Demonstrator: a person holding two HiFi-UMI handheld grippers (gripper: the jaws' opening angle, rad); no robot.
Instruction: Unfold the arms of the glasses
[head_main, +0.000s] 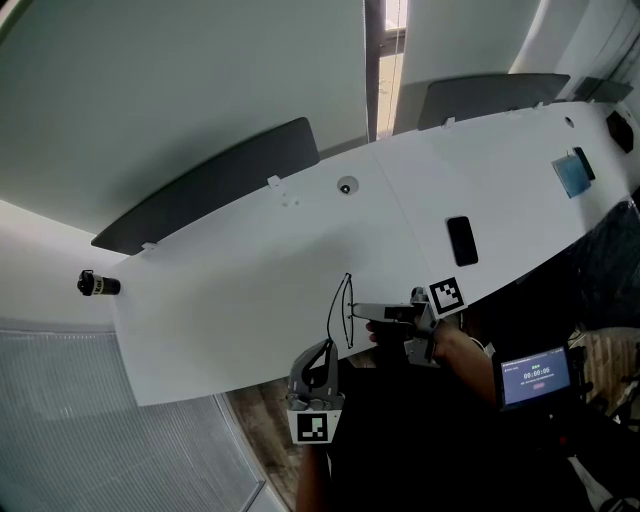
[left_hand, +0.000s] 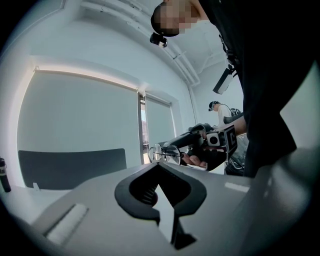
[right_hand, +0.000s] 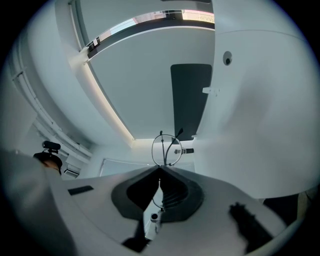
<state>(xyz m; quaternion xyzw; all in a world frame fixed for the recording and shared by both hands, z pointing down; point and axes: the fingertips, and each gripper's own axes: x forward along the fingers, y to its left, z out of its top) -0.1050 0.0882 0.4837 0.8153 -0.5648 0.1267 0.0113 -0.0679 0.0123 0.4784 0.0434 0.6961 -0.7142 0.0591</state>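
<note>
Over the near edge of the white table (head_main: 250, 300): glasses (head_main: 344, 300) held clear of the tabletop, right gripper (head_main: 360, 312) clamped on the thin frame, one lens sticking out past its tips. Left gripper (head_main: 326, 350) just off that edge, beside the glasses, jaws fully together, empty.

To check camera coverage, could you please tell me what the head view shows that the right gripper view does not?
Only the head view shows the black phone, the left gripper and the small screen. Only the right gripper view shows the light strip. Both show the glasses, pinched in the shut right gripper, and the white table.
</note>
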